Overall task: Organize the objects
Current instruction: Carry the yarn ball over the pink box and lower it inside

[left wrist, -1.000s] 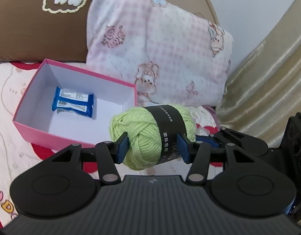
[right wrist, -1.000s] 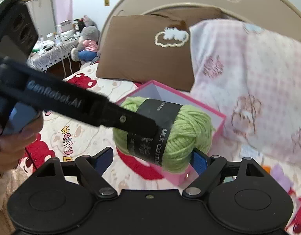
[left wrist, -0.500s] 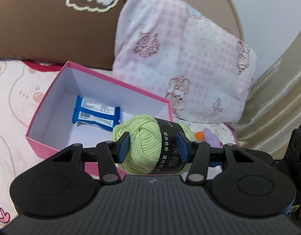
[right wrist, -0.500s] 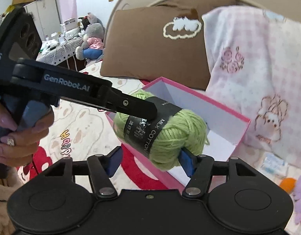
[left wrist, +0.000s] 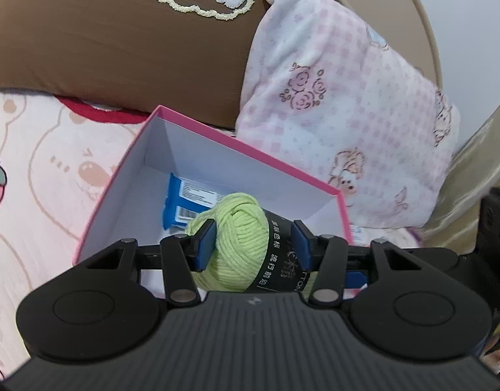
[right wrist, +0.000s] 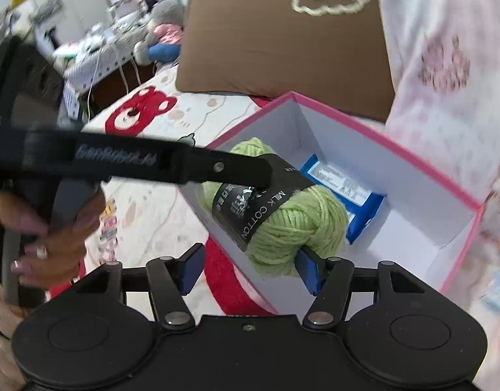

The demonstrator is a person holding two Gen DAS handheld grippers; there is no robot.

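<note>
Left tongs (left wrist: 253, 244): clamp the green yarn ball (left wrist: 237, 228), both blue pads pressed in, with its long axis running roughly from pad to pad. Hold it just over the near part of the pink box (left wrist: 250, 150), partly covering the blue packet (left wrist: 181, 202) on the box floor. Right tongs (right wrist: 250, 265): stand open beneath the ball, right pad touching the yarn, left pad clear, gripping nothing. Box directly below the left-hand load, so probably only lowering and letting go remain. Against a second ago: ball now over the box rather than short of it; right jaws much narrower.
</note>
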